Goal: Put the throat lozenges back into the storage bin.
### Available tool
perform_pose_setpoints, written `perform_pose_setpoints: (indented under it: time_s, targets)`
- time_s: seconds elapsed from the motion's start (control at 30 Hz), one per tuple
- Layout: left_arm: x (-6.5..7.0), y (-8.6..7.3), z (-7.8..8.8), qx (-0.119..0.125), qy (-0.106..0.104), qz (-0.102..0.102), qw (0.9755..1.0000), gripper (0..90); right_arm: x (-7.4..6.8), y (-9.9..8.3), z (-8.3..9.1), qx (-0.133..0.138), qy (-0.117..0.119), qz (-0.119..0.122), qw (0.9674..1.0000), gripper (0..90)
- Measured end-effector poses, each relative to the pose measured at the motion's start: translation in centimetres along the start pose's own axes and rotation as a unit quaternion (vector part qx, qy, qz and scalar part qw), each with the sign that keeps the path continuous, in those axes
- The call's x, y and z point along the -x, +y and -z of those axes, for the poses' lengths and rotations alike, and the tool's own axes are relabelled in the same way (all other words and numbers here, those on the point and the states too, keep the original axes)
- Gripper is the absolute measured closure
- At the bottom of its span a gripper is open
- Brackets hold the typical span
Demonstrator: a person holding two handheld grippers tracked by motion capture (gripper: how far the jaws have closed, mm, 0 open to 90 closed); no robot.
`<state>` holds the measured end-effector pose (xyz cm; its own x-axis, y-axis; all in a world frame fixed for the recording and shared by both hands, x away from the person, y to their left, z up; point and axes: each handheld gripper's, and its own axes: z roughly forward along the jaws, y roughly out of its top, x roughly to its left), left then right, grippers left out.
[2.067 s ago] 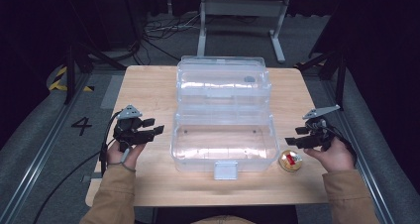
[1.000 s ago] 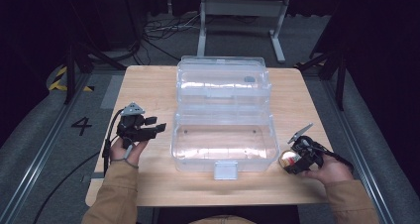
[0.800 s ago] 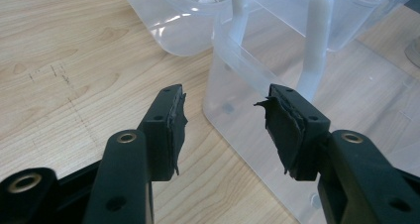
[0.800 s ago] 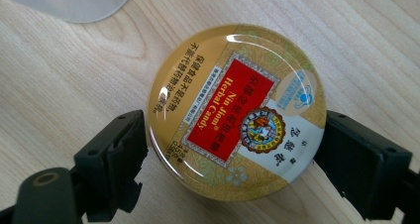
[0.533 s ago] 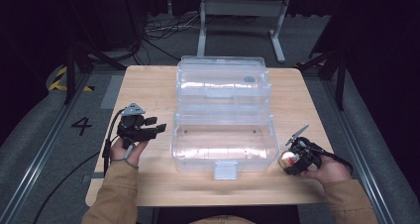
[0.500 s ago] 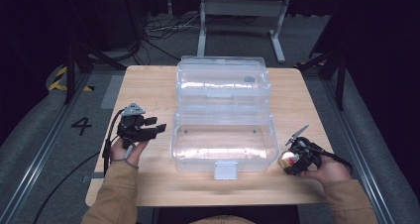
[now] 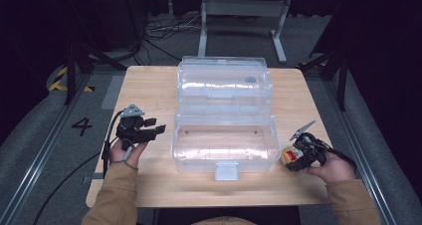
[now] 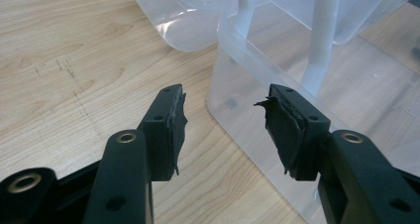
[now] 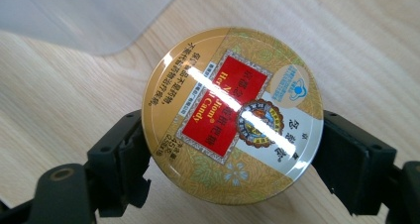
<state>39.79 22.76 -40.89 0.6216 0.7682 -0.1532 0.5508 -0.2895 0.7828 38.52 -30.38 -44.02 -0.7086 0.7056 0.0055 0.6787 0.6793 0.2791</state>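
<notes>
A round gold and red candy tin [image 9: 233, 115] lies flat on the wooden table, right of the clear plastic box [image 7: 224, 116]. My right gripper [image 9: 233, 135] reaches down over it, one jaw on each side, pads against the rim. Its jaws have just been closing on the tin [image 7: 287, 156]. In the high view the right gripper [image 7: 294, 158] is at the box's front right corner. The box stands open, its lid [image 7: 224, 80] folded back. My left gripper [image 7: 154, 126] hovers open and empty left of the box; in its own view the left gripper [image 8: 225, 120] faces the box's corner.
The wooden table [image 7: 149, 85] has bare room left and right of the box. A white latch [image 7: 225, 171] sticks out at the box's front. Dark floor with rails and cables surrounds the table.
The right gripper dropped from beside the box onto the tin and closed around it. In the last half second nothing visibly moved. The left gripper stayed put.
</notes>
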Motion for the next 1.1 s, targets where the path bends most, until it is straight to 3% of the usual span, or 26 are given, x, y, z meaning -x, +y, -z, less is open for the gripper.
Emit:
perform_pose_setpoints:
  time_s: [0.2,0.63,1.1]
  targets:
    - [0.0,0.0,-0.1,-0.002,0.002,-0.001,1.0000,49.7,-0.2,0.5,2.3,0.032,0.000,-0.006,0.9995,20.5]
    - [0.1,-0.2,-0.2,-0.005,0.003,0.001,1.0000,49.7,-1.0,1.7,6.2,0.073,-0.008,-0.003,0.9973,20.6]
    - [0.0,-0.3,-0.3,-0.010,0.002,-0.001,0.9999,49.7,-2.4,3.4,8.5,0.094,0.002,0.018,0.9954,20.6]
